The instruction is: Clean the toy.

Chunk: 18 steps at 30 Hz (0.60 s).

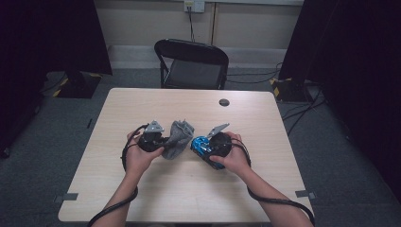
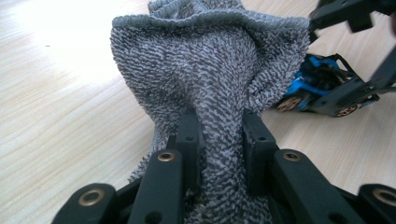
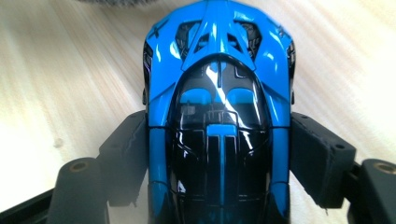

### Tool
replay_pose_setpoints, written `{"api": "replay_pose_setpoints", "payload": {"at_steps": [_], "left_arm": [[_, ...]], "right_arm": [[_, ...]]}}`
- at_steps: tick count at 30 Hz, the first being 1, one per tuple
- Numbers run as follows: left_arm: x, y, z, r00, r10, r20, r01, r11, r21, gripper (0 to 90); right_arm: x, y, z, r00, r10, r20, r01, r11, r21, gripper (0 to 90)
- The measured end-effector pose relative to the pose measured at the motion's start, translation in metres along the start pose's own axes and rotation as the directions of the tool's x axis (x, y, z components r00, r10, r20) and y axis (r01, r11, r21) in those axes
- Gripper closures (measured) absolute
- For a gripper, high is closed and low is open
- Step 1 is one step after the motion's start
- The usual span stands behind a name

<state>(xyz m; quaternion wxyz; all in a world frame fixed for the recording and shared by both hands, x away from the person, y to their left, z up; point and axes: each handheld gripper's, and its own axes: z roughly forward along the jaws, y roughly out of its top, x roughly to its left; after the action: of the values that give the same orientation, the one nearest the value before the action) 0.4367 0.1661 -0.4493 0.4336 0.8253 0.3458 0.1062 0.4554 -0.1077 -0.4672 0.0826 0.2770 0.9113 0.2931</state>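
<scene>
Far left on the table (image 1: 142, 101), nothing but bare wood; next, left gripper (image 2: 218, 135) pinching a grey sock (image 2: 210, 70) at a bunched neck, jaws pressed tight into the knit, cuff flaring up and away above them, the rest sagging toward the tabletop; seen from the high view, sock (image 1: 178, 137) standing between the two hands, just left of centre; further right, blue toy car (image 2: 322, 88) close beside the sock, perhaps brushing the fabric, hard to tell; right gripper (image 3: 219, 158) clamped across the car (image 3: 217, 116) at mid-body, pads flat on both flanks, jaws spread wide by its breadth, nose pointing off toward the sock; car (image 1: 202, 145) held low over the table, right hand (image 1: 232, 153) wrapped round the tool behind it. Risks from here, judged: glossy, tapered flanks likely to let the car squirt forward out of the pads under any extra squeeze or tilt; cuff mouth collapsed by the left pinch, so likely to snag wheels or wing on entry; loose knit apt to slide through the left jaws under a push from the car.
</scene>
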Motion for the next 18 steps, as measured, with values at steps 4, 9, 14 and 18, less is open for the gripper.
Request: {"api": "replay_pose_setpoints", "payload": {"at_steps": [4,9,14,18], "left_arm": [[0.000,-0.007,0.003,1.0000,0.001,0.001,-0.001,0.9996,0.027,72.7],[0.001,-0.016,0.005,1.0000,0.000,0.002,0.000,0.9987,0.051,72.8],[0.000,-0.024,0.008,1.0000,-0.004,0.007,0.003,0.9979,0.065,72.8],[-0.001,-0.026,0.010,0.9999,-0.005,0.011,0.004,0.9976,0.070,72.6]], "right_arm": [[0.000,-0.006,0.008,0.9999,0.010,-0.005,-0.010,1.000,0.000,27.1],[-0.001,-0.008,0.009,0.9999,0.004,-0.013,-0.004,1.000,-0.002,26.8],[0.001,-0.014,0.015,0.9999,-0.013,-0.009,0.012,1.000,-0.029,26.1],[0.001,-0.015,0.016,0.9999,-0.010,-0.006,0.009,1.000,-0.023,25.5]]}}
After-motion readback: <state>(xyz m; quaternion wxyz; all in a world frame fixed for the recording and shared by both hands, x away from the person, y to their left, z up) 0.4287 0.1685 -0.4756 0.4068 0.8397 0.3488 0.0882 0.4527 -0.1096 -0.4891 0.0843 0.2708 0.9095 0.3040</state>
